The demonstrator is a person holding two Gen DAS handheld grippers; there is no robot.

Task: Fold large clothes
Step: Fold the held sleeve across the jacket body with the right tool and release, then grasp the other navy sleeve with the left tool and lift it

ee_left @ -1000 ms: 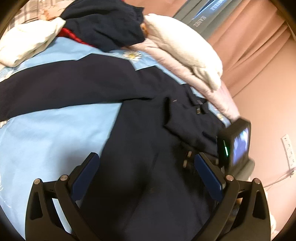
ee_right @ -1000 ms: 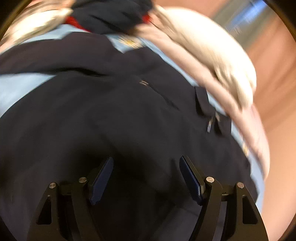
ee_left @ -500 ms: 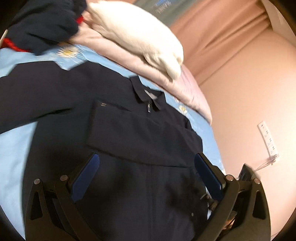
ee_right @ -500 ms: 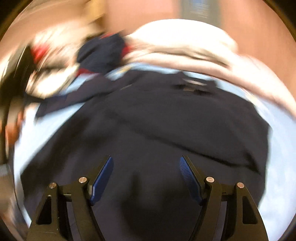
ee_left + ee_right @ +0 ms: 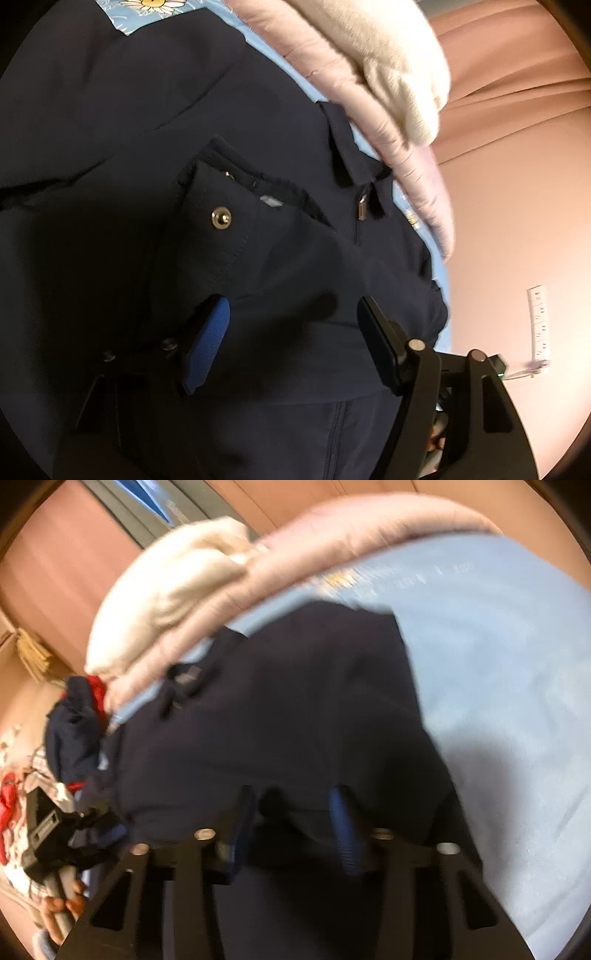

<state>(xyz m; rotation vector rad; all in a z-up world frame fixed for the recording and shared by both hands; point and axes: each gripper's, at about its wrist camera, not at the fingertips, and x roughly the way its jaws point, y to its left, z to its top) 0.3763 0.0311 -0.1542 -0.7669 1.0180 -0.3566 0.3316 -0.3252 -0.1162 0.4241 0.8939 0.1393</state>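
A dark navy jacket (image 5: 129, 147) lies spread on a light blue bedsheet (image 5: 498, 664). Its collar and zip pull (image 5: 361, 206) point toward the pillows, and a sleeve cuff with a brass snap (image 5: 221, 218) is folded across its chest. My left gripper (image 5: 295, 332) is open, low over the folded sleeve, with fabric between its fingers. In the right wrist view the jacket (image 5: 295, 701) fills the middle. My right gripper (image 5: 291, 819) is narrowed around a fold of the jacket fabric. The left gripper (image 5: 55, 830) also shows at that view's left edge.
A pink quilt (image 5: 406, 140) and a cream blanket (image 5: 399, 62) are piled at the head of the bed. Another dark garment with red lining (image 5: 74, 723) lies beside them. A pink wall with a power strip (image 5: 539, 321) stands to the right.
The left gripper has moved close down over the folded sleeve cuff. The right gripper's fingers have narrowed from wide open onto jacket fabric and the view has swung to the right side.
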